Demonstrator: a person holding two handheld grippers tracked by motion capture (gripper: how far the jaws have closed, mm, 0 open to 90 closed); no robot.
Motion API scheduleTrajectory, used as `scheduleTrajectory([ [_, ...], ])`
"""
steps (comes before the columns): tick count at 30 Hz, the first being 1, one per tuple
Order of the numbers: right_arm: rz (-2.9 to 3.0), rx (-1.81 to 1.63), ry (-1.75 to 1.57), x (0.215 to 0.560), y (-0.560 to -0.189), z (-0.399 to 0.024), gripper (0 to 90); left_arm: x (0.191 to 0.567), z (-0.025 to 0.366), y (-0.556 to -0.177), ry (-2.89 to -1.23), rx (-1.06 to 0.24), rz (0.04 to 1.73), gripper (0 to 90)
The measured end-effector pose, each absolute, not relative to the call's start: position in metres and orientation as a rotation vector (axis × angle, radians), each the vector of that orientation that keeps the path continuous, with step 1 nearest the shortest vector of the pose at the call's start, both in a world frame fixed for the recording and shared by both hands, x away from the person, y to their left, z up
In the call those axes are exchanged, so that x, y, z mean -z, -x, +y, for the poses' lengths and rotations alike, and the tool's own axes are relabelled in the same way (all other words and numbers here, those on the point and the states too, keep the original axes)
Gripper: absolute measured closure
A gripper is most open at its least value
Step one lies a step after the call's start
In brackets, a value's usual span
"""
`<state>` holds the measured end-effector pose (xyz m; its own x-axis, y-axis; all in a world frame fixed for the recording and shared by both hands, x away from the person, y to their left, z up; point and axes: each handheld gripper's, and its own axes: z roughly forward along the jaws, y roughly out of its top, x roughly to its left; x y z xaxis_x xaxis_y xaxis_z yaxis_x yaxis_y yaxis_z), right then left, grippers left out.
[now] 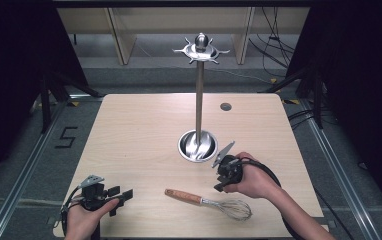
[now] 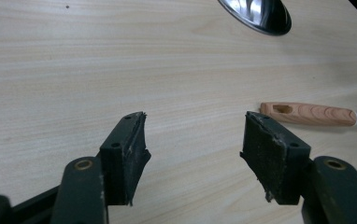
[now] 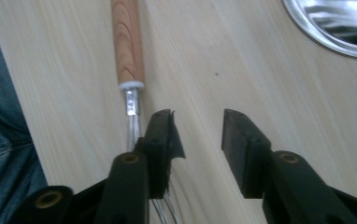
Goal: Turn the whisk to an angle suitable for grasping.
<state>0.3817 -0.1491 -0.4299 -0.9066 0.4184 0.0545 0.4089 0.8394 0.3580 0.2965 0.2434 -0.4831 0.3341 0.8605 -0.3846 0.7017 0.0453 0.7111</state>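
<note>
A whisk with a wooden handle [image 1: 183,196] and a wire head [image 1: 235,209] lies near the table's front edge. My right gripper [image 1: 220,186] hovers just above it, pointing down at it, jaws open with only bare tabletop between them. In the right gripper view [image 3: 197,116] the wooden handle [image 3: 127,42] runs up the left, and the steel wires pass under the left jaw. My left gripper [image 1: 121,194] rests at the front left, open and empty, aimed at the handle's end. In the left gripper view [image 2: 195,121] the handle [image 2: 307,113] lies to the right of the jaws.
A steel utensil stand rises from a round dish base [image 1: 197,145] at mid-table, with hooks at its top [image 1: 200,50]. The base's rim shows in both gripper views [image 2: 260,14] [image 3: 340,23]. A small dark hole [image 1: 225,106] marks the far right of the table [image 1: 139,130].
</note>
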Motion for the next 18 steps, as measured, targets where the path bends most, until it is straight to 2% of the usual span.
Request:
scheduleTrajectory([
  [2, 3.013, -0.568, -0.683, 0.429, -0.380, -0.138, 79.8, 0.482, 0.244, -0.297, -1.685, -0.235, 1.413, 38.8],
  [6, 3.071, -0.570, -0.653, 0.433, -0.375, -0.111, 90.0, 0.483, 0.245, -0.299, -1.691, -0.216, 1.404, 38.8],
  [18, 3.184, -0.585, -0.553, 0.469, -0.358, -0.033, 90.0, 0.483, 0.245, -0.300, -1.705, -0.198, 1.409, 38.0],
])
